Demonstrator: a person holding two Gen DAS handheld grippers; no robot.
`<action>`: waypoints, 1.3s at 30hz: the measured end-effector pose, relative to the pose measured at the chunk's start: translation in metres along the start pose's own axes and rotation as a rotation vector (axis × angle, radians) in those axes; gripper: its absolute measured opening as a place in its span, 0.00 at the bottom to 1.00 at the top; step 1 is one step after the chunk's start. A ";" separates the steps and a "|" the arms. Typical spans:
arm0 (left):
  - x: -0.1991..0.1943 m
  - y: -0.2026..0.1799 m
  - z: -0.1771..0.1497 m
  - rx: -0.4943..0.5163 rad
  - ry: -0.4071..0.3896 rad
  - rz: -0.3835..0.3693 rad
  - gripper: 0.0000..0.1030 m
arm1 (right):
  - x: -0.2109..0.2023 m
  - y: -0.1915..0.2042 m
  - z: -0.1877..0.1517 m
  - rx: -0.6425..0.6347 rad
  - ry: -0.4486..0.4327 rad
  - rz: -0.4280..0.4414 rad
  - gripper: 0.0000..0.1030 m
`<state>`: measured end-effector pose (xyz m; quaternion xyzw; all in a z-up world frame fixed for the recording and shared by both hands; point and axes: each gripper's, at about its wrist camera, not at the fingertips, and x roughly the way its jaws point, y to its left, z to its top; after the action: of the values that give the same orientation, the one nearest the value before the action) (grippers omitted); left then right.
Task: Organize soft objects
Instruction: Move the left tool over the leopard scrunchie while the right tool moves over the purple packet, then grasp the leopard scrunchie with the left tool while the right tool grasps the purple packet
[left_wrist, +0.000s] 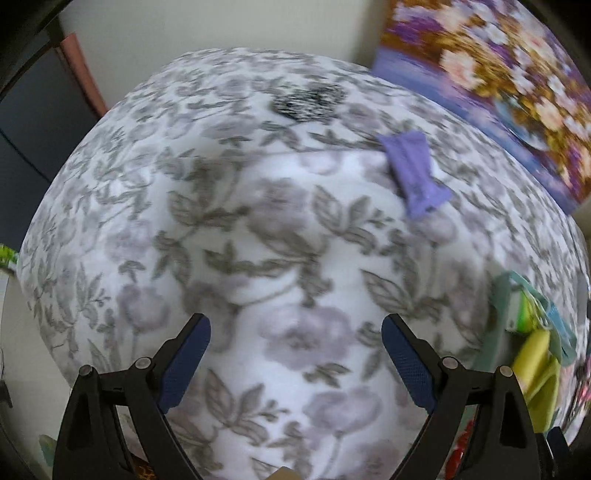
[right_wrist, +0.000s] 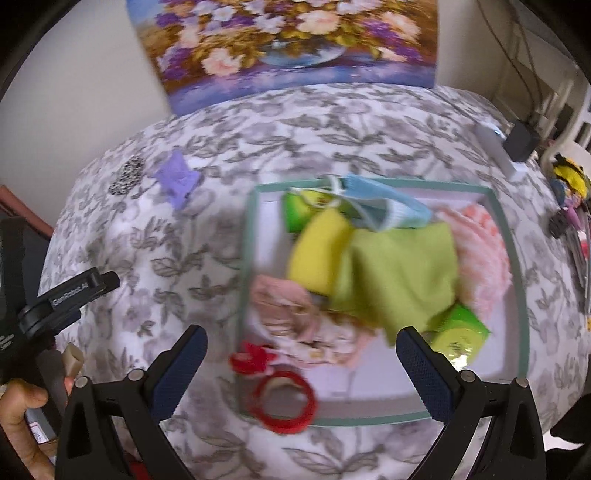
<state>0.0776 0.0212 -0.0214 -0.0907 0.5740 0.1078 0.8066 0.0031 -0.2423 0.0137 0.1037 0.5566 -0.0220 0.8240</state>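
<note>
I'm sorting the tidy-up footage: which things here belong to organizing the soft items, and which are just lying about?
Part of the job:
tray
green cloth
yellow sponge
pink cloth
purple packet
red ring

Lying about:
flower painting
black charger
pens

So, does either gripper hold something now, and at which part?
Nothing is held. The left gripper and the right gripper are both open, with only the floral blanket and tray beyond.

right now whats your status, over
Left gripper open, empty, over the bedspread. Right gripper open, empty, above the tray. Purple packet and black scrunchie outside it. Nothing blocking.
</note>
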 end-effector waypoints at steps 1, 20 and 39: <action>0.002 0.005 0.001 -0.011 0.001 0.007 0.91 | 0.001 0.007 0.001 -0.009 0.001 0.001 1.00; 0.014 0.050 0.015 -0.071 0.011 0.008 0.91 | 0.028 0.083 0.019 -0.069 -0.003 0.098 1.00; 0.054 0.044 0.139 0.132 -0.038 -0.076 0.91 | 0.112 0.147 0.131 -0.246 0.049 0.097 1.00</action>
<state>0.2080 0.1043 -0.0283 -0.0567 0.5604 0.0407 0.8252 0.1873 -0.1149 -0.0213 0.0293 0.5695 0.0887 0.8167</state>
